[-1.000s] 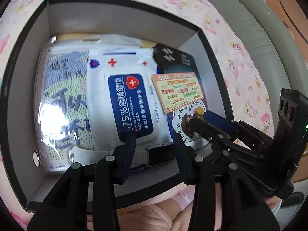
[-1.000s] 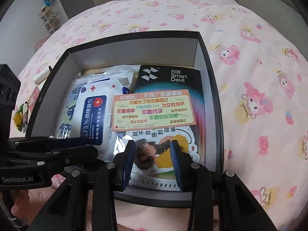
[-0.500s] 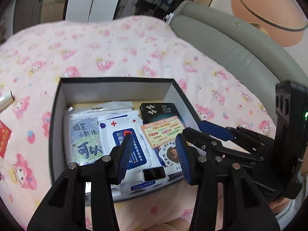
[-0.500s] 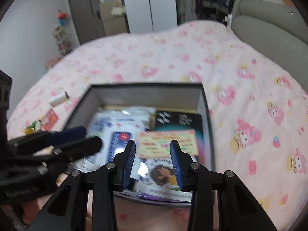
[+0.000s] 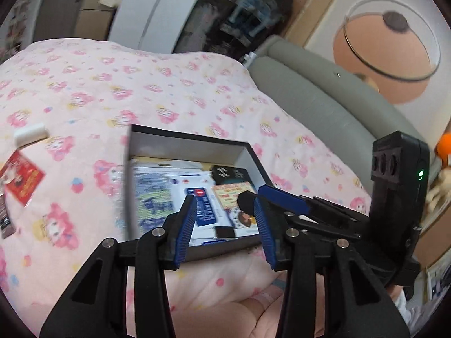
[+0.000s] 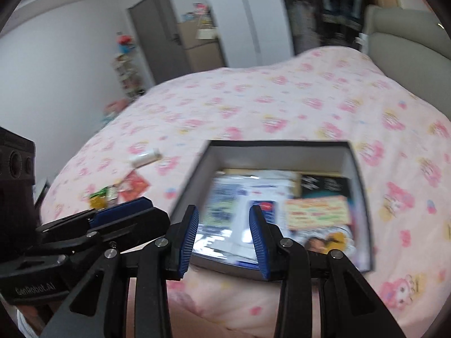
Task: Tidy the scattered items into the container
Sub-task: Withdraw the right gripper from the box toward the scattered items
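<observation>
Sideways on the quilt lies the white tube (image 6: 146, 157).

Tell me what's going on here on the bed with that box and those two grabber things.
A person is tidying small items into an open black box on a pink bedspread. Wipes and packets already lie inside. Both the left gripper and right gripper hang empty above the box's near edge; the left's jaws are closing on nothing. A white tube, red packet and green-yellow sachet are outside the box.

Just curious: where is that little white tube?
The white tube lies on the pink bedspread, left of the box, just beyond the red packet.
</observation>
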### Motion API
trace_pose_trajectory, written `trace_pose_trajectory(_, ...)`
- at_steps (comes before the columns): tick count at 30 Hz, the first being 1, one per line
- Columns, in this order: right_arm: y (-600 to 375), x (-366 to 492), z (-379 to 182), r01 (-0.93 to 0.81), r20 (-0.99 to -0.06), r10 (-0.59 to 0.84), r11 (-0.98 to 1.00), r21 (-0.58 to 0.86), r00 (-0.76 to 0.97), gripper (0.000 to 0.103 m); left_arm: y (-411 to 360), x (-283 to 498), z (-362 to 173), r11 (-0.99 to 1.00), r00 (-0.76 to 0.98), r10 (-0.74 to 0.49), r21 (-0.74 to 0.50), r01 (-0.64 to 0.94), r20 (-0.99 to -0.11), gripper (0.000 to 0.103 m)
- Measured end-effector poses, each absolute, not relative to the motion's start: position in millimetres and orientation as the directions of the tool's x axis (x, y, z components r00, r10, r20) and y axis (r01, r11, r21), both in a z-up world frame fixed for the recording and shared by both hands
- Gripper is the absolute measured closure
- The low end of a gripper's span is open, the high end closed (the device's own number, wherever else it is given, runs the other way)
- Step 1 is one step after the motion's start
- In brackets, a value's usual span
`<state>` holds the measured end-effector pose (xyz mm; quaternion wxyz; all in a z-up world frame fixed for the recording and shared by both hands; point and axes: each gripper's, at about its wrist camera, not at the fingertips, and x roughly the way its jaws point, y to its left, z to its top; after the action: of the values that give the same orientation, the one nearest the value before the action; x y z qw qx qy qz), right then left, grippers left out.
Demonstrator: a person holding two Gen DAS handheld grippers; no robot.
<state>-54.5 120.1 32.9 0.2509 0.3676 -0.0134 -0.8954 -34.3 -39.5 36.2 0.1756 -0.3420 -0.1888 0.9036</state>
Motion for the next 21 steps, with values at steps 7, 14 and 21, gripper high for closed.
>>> trace_pose_trajectory(7,22.0,-58.6,36.5,0.611,-0.665,-0.595,-0.749,0.256,-0.452,0.070,-132.7,-5.3,38.2,-0.868,-0.775,0.325,-0.496,-0.017,-0.542,0.062)
trace_pose_trajectory(14,-80.7,-72.2,23.1,0.713,-0.726,-0.603,-0.663,0.226,-0.331,0.070,-230.3,14.0,15.7,-0.807,-0.782,0.212,-0.557,0.198,-0.586,0.062)
trace_pose_trajectory(21,-167.2,-105.1,-34.6,0.774,-0.838,-0.525,-0.589,0.231,-0.149,0.070,-318.7,1.7,-71.3,-0.711,-0.644,0.134,-0.526,0.466,-0.753,0.062)
